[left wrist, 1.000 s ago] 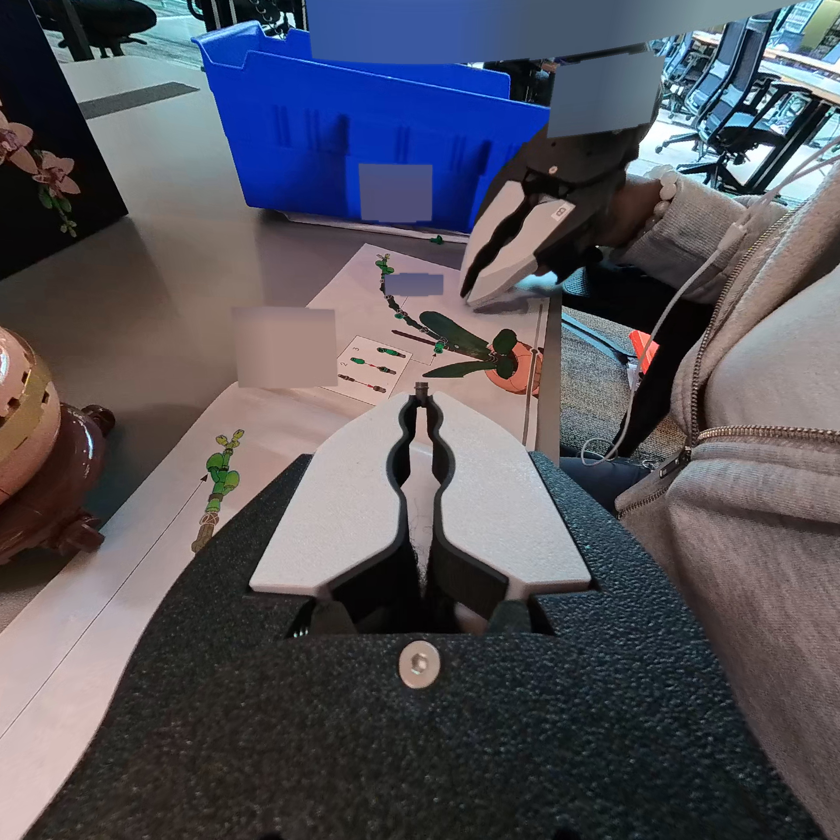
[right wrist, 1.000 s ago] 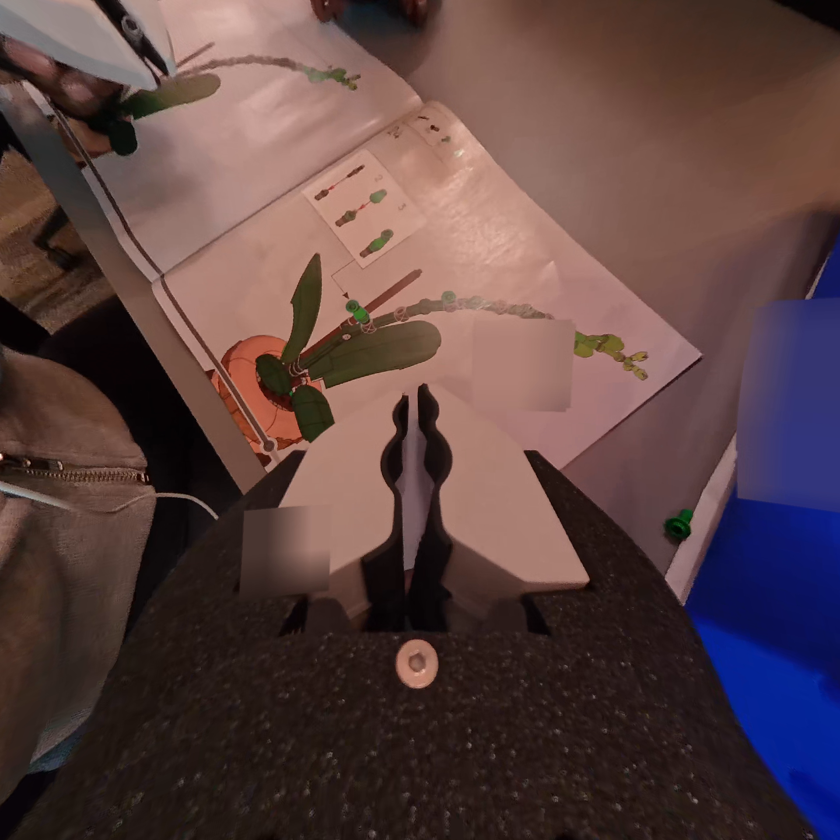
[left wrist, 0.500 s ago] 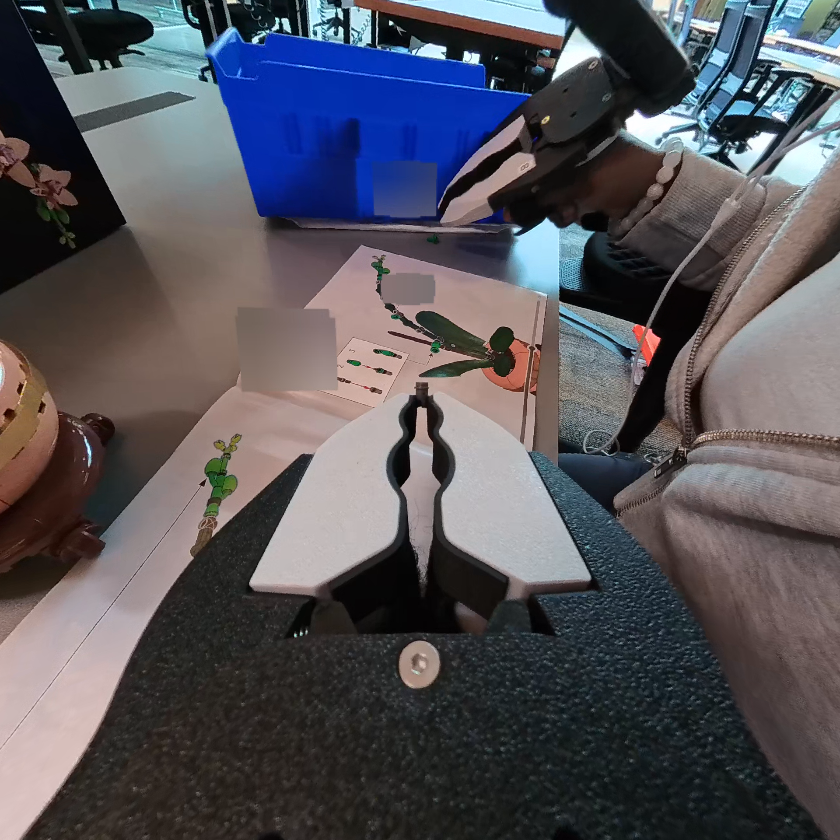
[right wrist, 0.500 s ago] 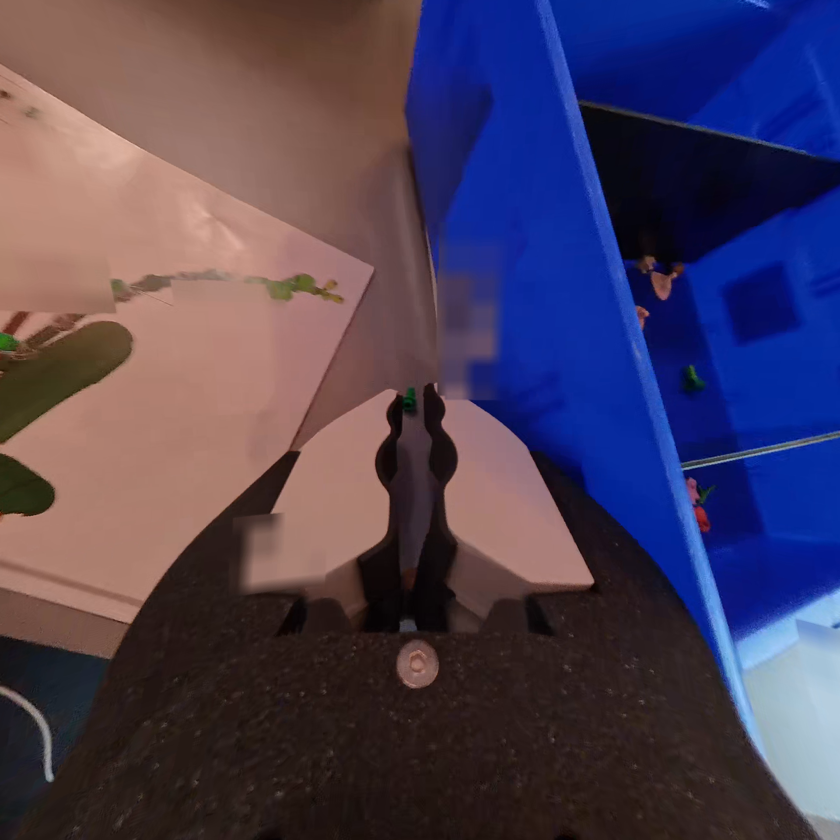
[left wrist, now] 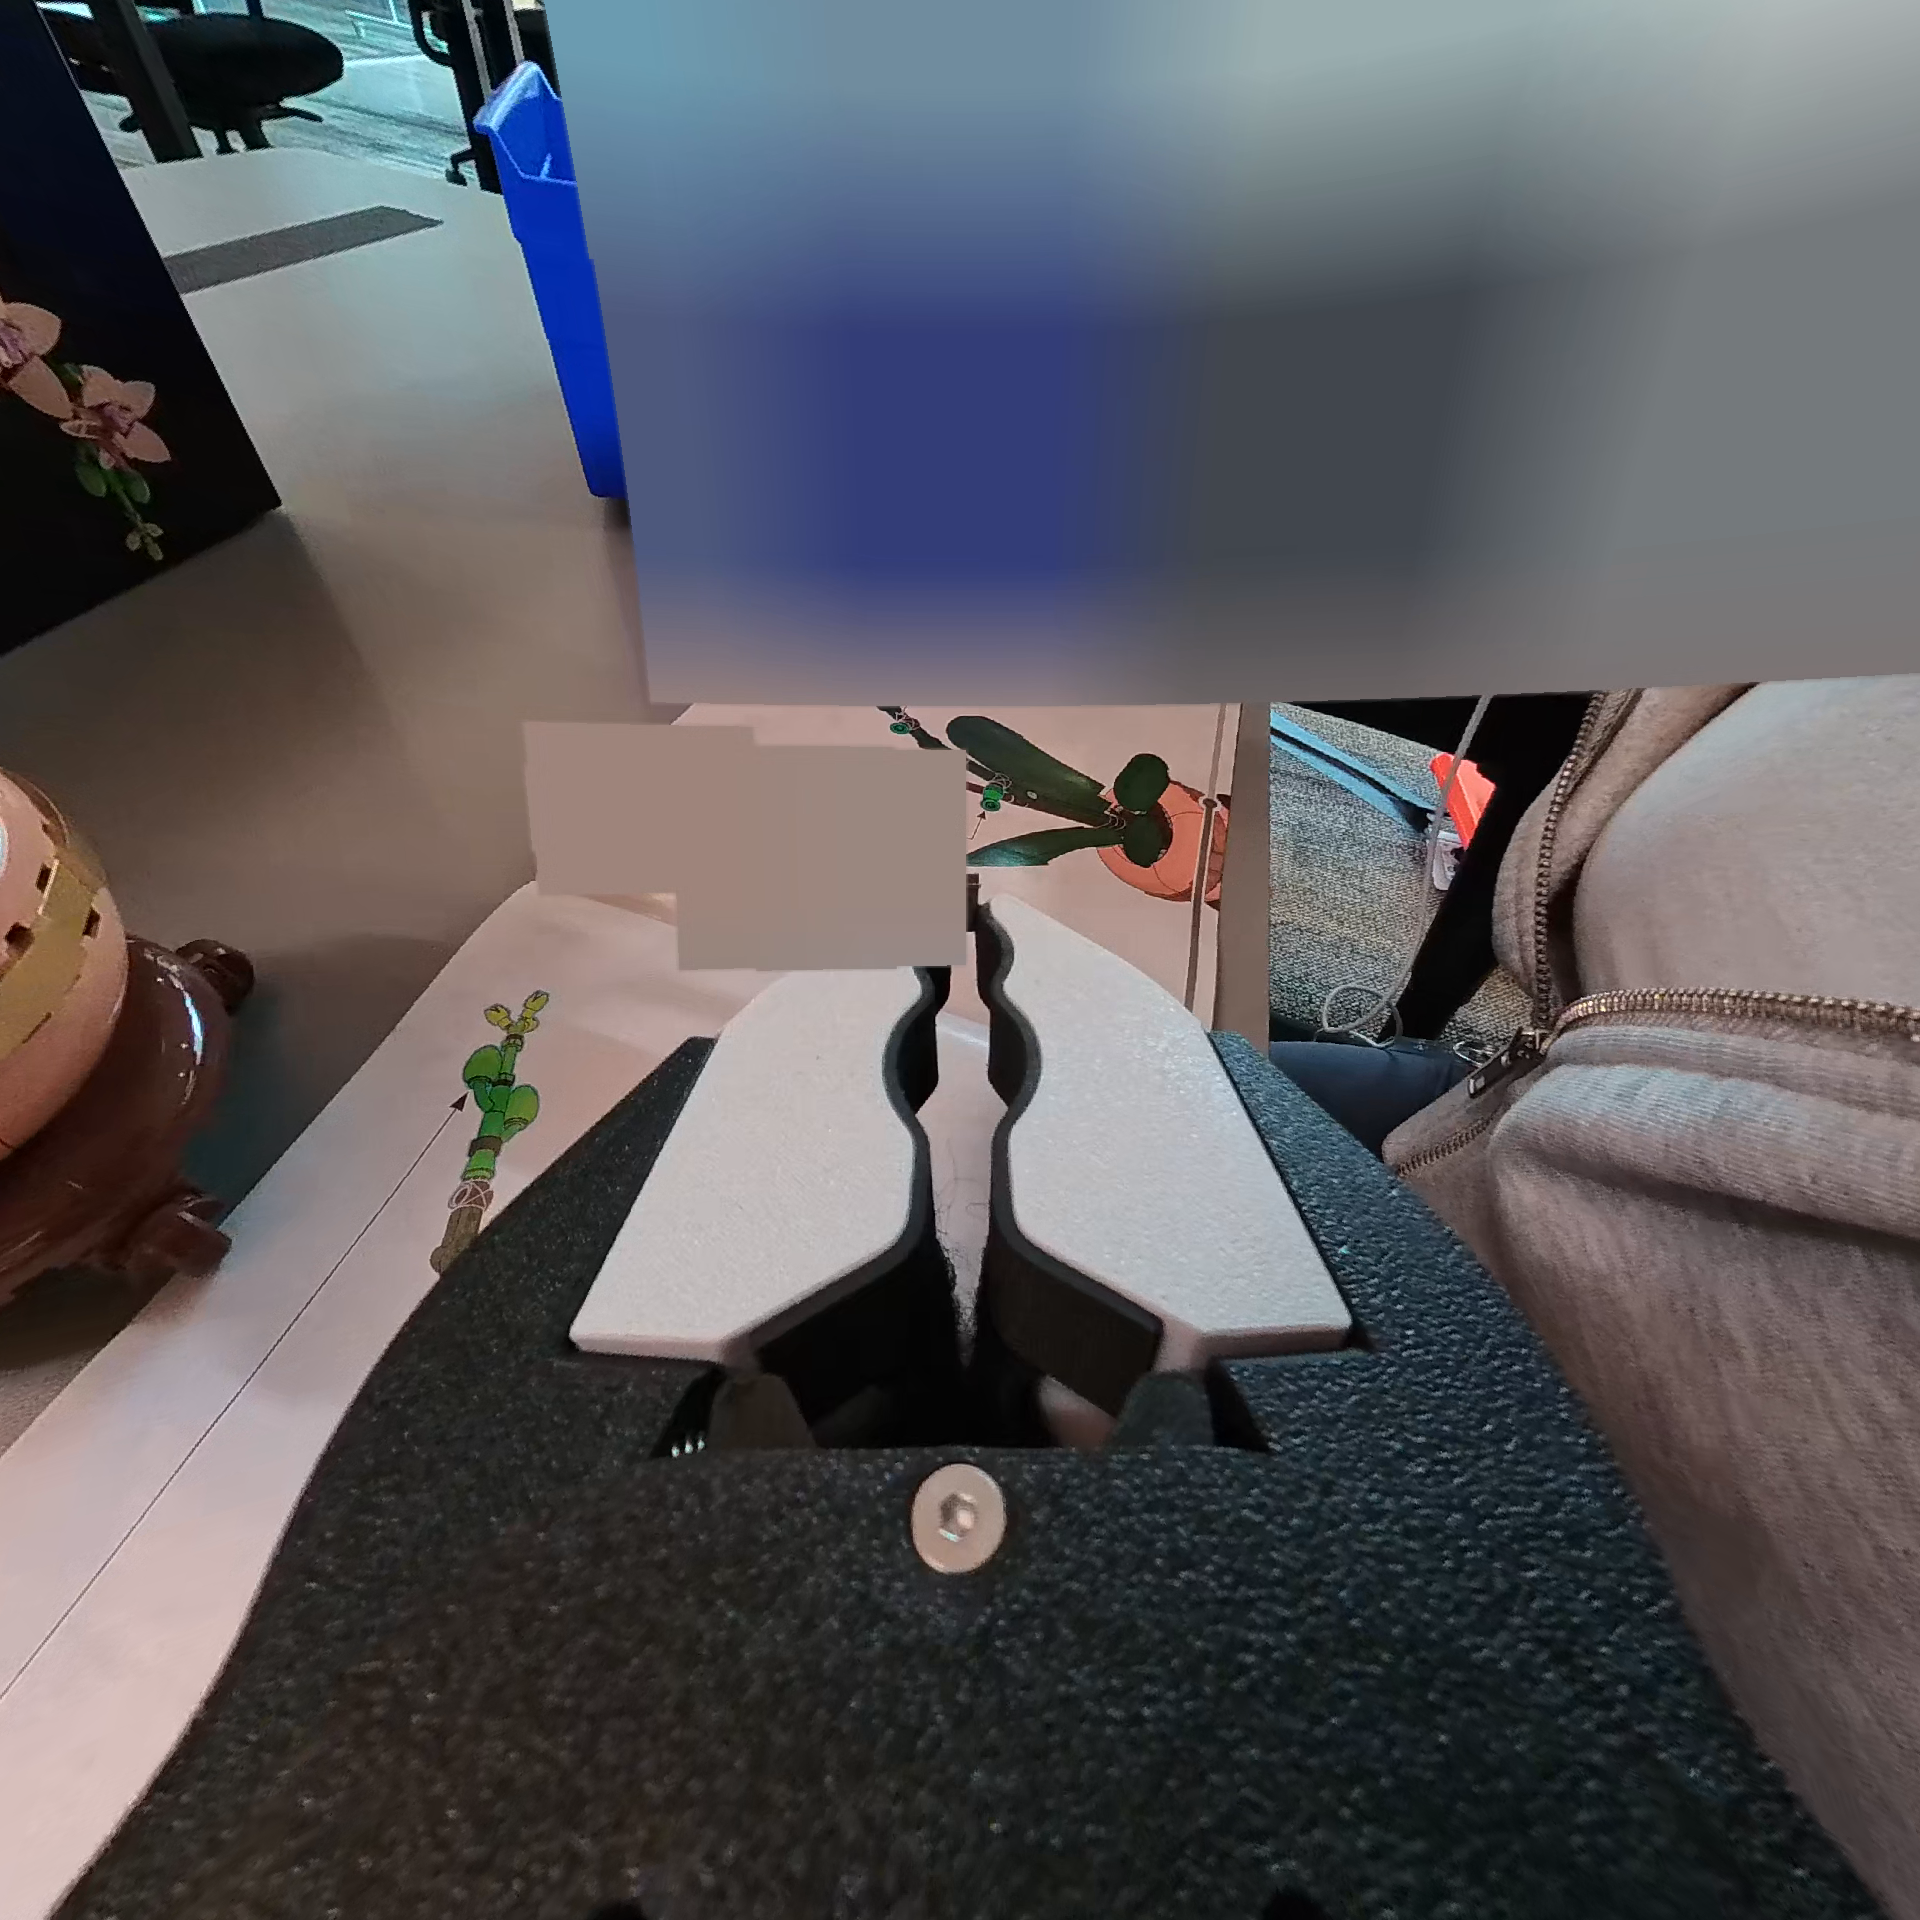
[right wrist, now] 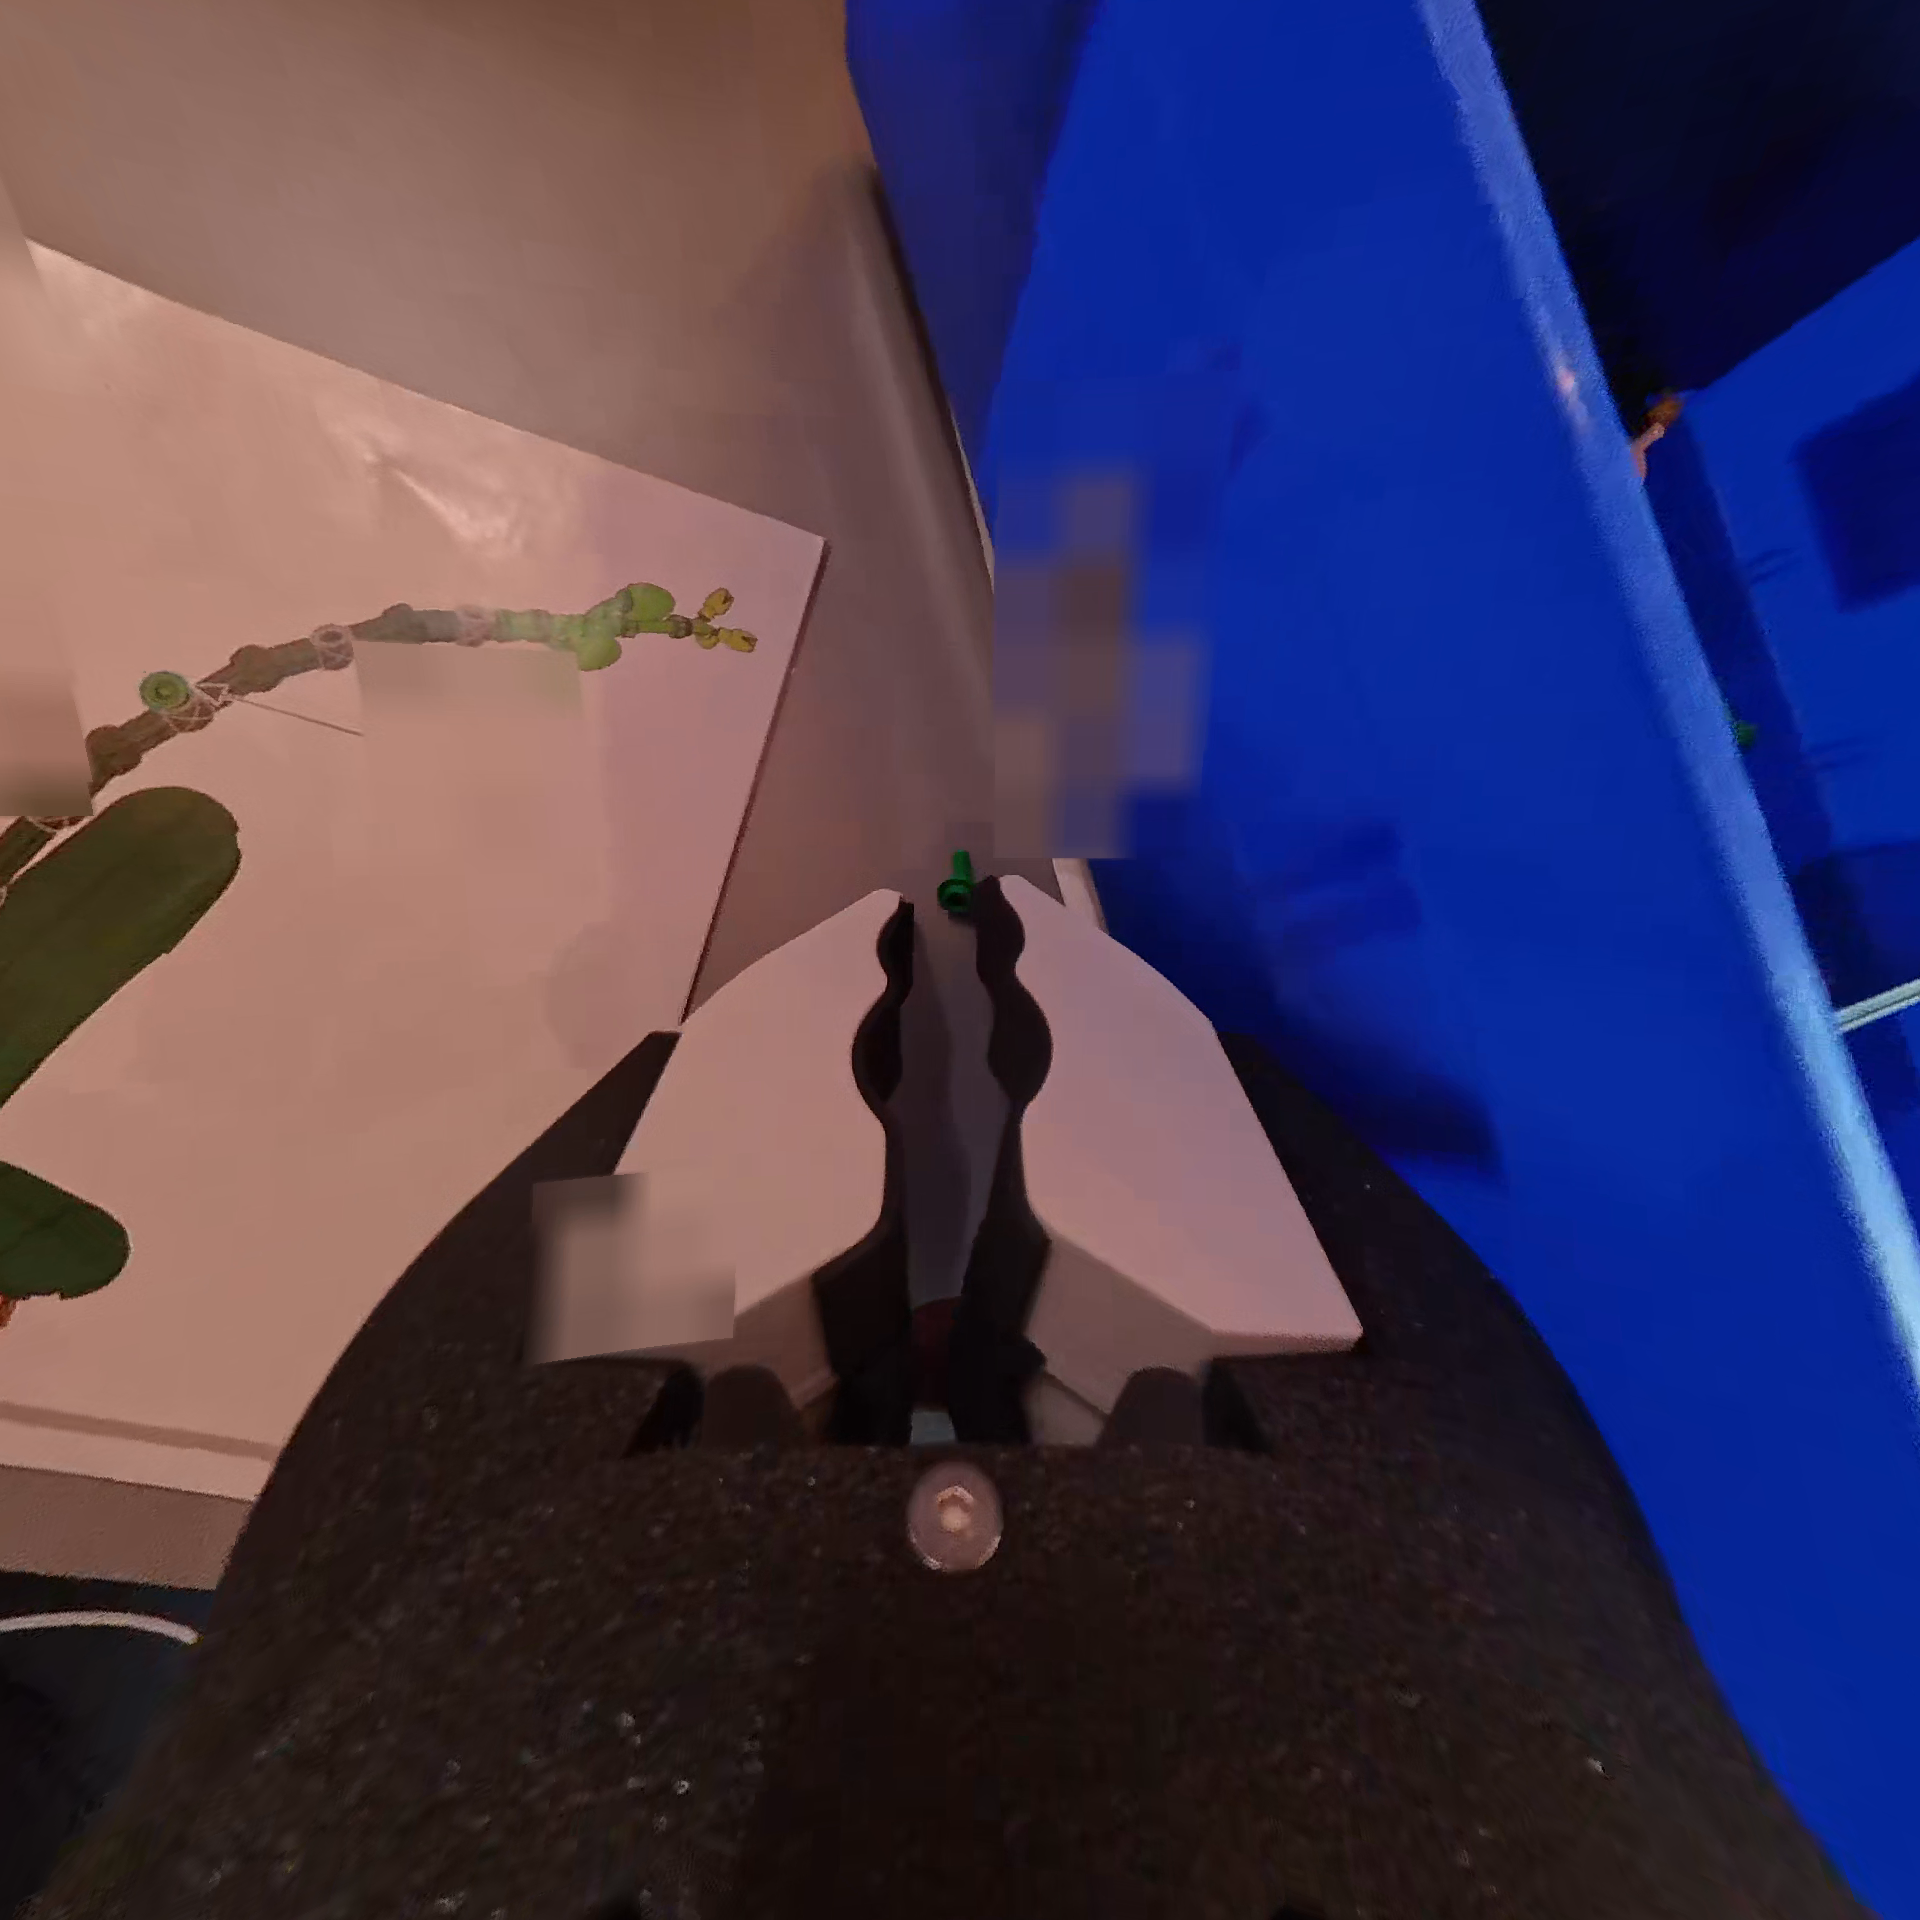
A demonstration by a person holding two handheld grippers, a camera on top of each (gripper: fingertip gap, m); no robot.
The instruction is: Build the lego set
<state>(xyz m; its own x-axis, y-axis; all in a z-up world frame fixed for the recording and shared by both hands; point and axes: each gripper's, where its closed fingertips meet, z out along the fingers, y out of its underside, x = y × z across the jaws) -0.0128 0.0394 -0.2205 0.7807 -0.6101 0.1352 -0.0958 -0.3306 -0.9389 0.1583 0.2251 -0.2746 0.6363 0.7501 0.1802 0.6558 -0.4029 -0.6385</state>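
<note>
Green peg (right wrist: 956, 885) loose beside parted right gripper (right wrist: 948, 902), hard against blue bin wall (right wrist: 1299, 623)

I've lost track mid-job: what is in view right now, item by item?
bin: one, blue, at the table's far side
loose bits: a few, small, inside the bin
booklet: one, open, white with plant drawings, on the table
peg: one, green, on the table beside the bin
pot model: one, pink and brown, left of the booklet
box: one, dark, with orchid picture, far left
table: one, grey
chairs: black, in the background
jacket: one, grey, zipped, on the person at right
pin: one, dark, mostly hidden
left hand-held gripper: shut, pin at its tips
right hand-held gripper: slightly open, peg at its tips, not gripped
</note>
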